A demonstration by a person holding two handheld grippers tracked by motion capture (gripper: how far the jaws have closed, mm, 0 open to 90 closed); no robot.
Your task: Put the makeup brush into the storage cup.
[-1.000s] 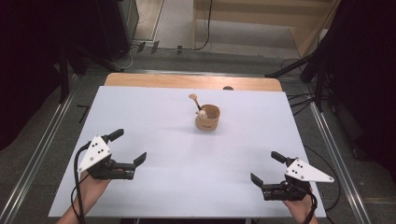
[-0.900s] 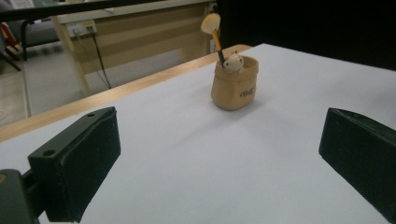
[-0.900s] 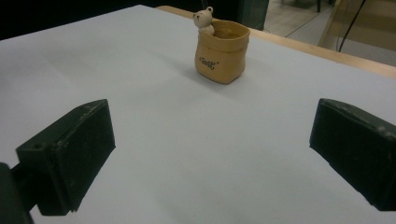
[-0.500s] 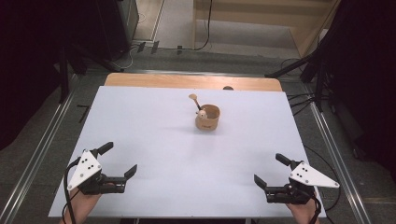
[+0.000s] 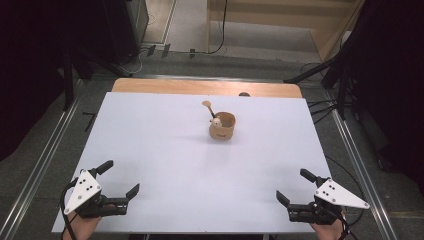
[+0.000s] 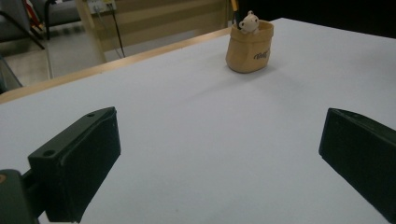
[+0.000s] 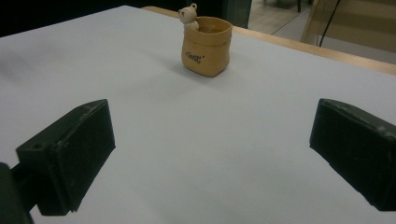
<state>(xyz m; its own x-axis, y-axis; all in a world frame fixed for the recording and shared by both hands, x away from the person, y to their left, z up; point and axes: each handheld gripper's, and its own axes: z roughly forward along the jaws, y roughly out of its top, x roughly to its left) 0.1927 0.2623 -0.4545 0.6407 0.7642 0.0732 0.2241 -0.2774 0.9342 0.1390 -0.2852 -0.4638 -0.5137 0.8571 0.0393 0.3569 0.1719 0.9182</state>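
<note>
The table is showing a plain white top. The bag-shaped cup is looking tan with dark lettering, and its bear figure cream.

My right gripper hangs low over the white tabletop, its black jaws spread wide with nothing between them. Ahead, near the far wooden edge, I see a tan pouch-shaped cup with a small bear figure peeking out.

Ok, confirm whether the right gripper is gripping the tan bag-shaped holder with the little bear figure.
No, the right gripper sits open near the table's front edge, far from the tan bag-shaped holder.
</note>
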